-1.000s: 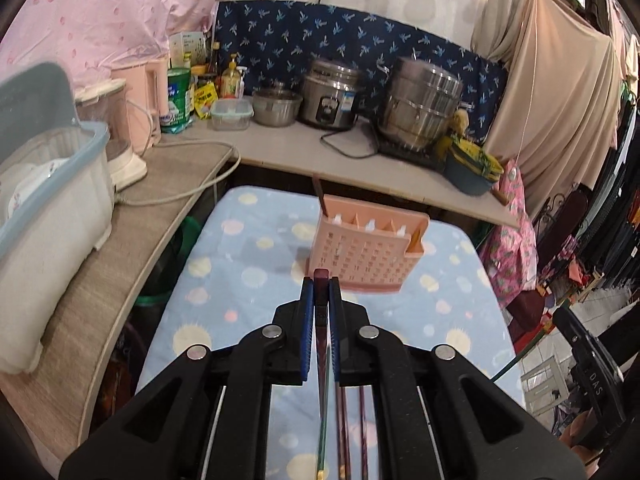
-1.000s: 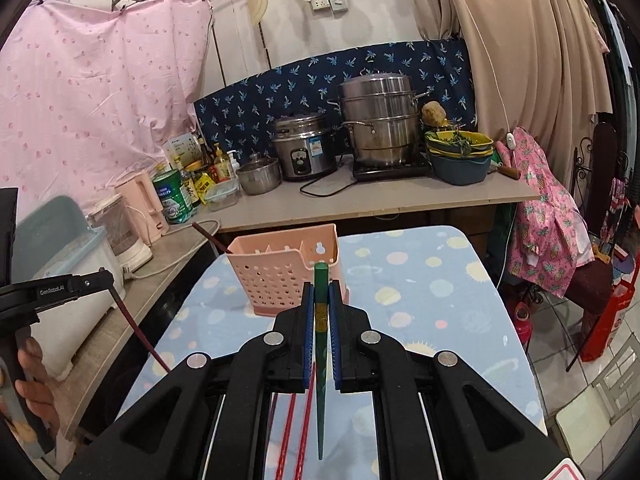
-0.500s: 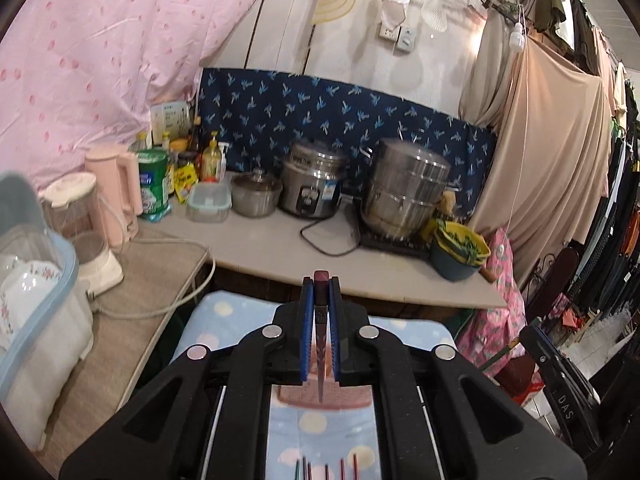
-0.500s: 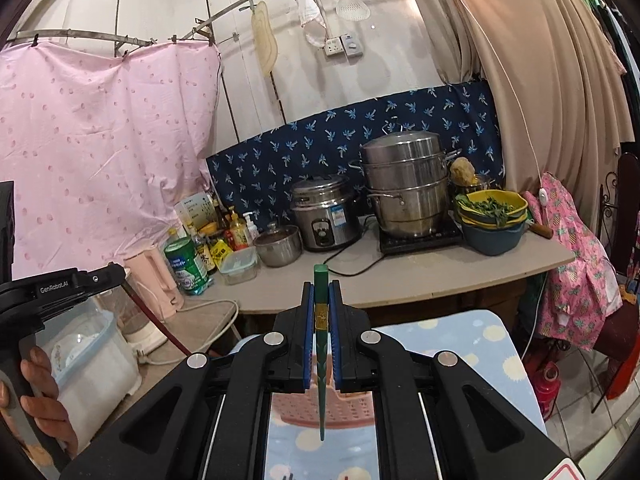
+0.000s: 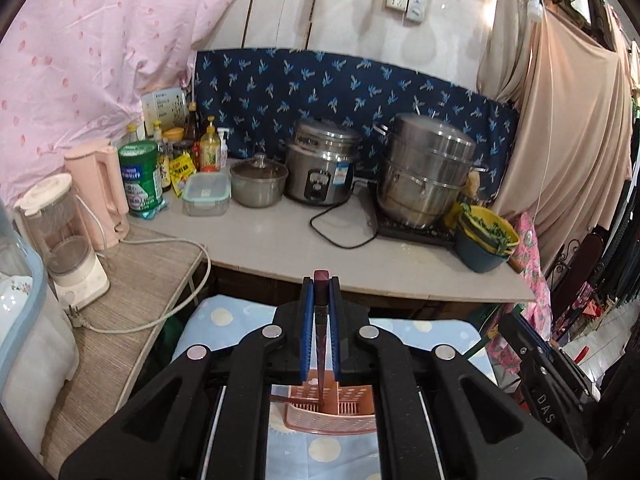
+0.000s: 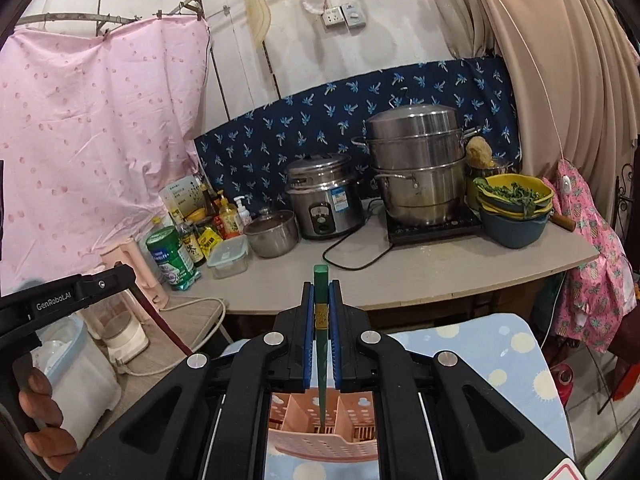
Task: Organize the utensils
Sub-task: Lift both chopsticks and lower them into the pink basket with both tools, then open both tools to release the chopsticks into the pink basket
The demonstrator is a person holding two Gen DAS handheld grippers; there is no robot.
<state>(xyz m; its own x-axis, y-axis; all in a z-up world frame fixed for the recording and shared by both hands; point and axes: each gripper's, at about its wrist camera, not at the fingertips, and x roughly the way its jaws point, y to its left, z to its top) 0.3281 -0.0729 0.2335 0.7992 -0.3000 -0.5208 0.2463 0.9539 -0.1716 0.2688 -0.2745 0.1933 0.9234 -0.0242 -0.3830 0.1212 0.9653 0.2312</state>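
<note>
My left gripper [image 5: 320,312] is clenched on a dark red chopstick [image 5: 321,344], held upright; its lower tip hangs over the pink utensil basket [image 5: 332,412], which stands on the dotted blue cloth [image 5: 224,320] directly below my fingers. My right gripper [image 6: 321,316] is clamped on a green chopstick [image 6: 321,344], also upright, its tip pointing down into a middle compartment of the basket [image 6: 320,428]. Whether either tip already touches the basket floor I cannot tell, since my own gripper bodies frame and partly hide the basket.

Progress, as I judge it: both sticks have been picked up and carried above the basket, so the gathering and aligning part of this round is done. The drop itself is not: neither stick is let go.

- In the left view a dark handle-like piece juts from the basket's left edge, so at least one item seems to be stored there; I cannot identify it.
- In the right view the compartments beside the green stick look unfilled where visible.
- The cloth in front of the basket is hidden, so I cannot say how many utensils remain to be collected.

Behind the basket the counter [image 5: 280,240] carries a rice cooker [image 5: 320,172] and a steamer pot [image 5: 424,172], neither part of the job.

What remains, in my estimate: lower, open both jaws, and return for whatever is left.
</note>
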